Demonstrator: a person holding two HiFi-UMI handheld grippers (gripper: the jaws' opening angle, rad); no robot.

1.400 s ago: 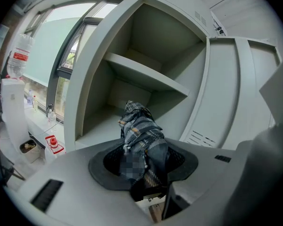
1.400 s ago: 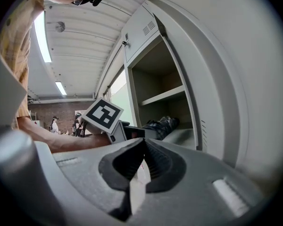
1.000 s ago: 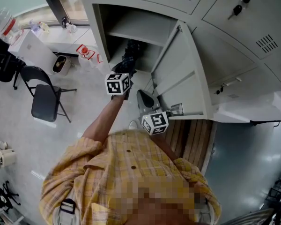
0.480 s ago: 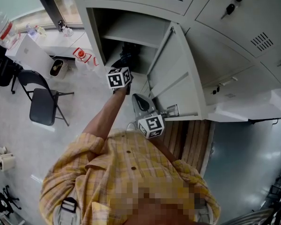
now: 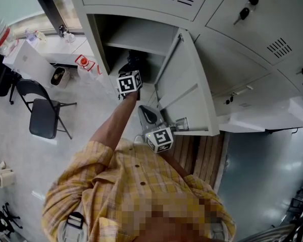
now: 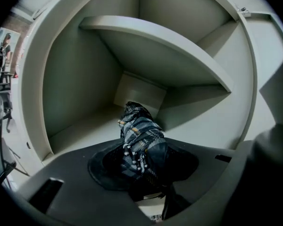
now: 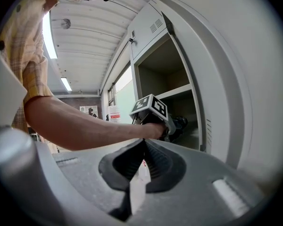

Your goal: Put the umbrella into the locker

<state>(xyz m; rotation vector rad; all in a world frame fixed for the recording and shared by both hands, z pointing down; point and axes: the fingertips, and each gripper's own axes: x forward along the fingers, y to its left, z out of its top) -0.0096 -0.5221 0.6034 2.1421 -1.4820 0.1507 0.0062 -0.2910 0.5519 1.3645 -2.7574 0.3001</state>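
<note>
A folded dark plaid umbrella sits between the jaws of my left gripper, which is shut on it. Its tip reaches into the open grey locker, in the compartment under the shelf. In the head view the left gripper is at the locker's mouth, with the umbrella ahead of it in the dark. My right gripper hangs lower, beside the open door, its jaws shut with nothing in them. The right gripper view shows the right gripper and the left gripper's marker cube.
The open door stands to the right of the compartment. Closed lockers with keys are further right. A black folding chair and a white table with small items stand to the left. Wooden slats lie below the door.
My left gripper has carried the umbrella forward, deeper into the locker's mouth. The right gripper has stayed beside the door.
</note>
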